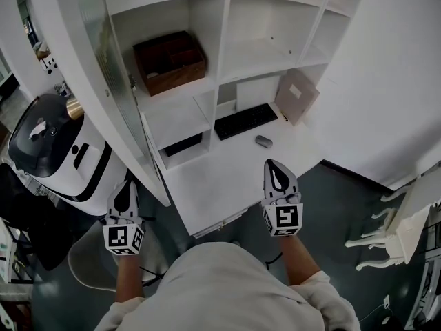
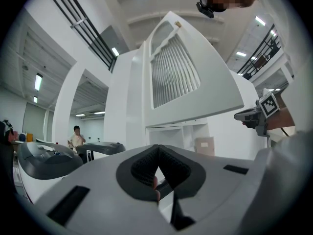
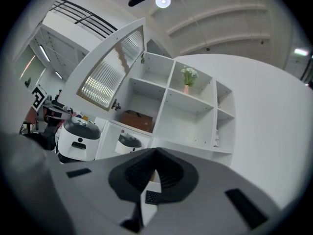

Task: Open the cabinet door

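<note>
The door (image 1: 103, 61) is found swung wide from the cabinet (image 1: 224, 26), so the task is judged done, and the left tongs (image 1: 126, 186) and right tongs (image 1: 273, 165) are accordingly held low, off it, both closed on nothing.

Right gripper (image 3: 155, 166) jaws together, glass cabinet door (image 3: 111, 68) swung open, brown box (image 3: 137, 120) inside

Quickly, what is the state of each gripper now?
Left gripper: closed, holding nothing.
Right gripper: closed, holding nothing.
</note>
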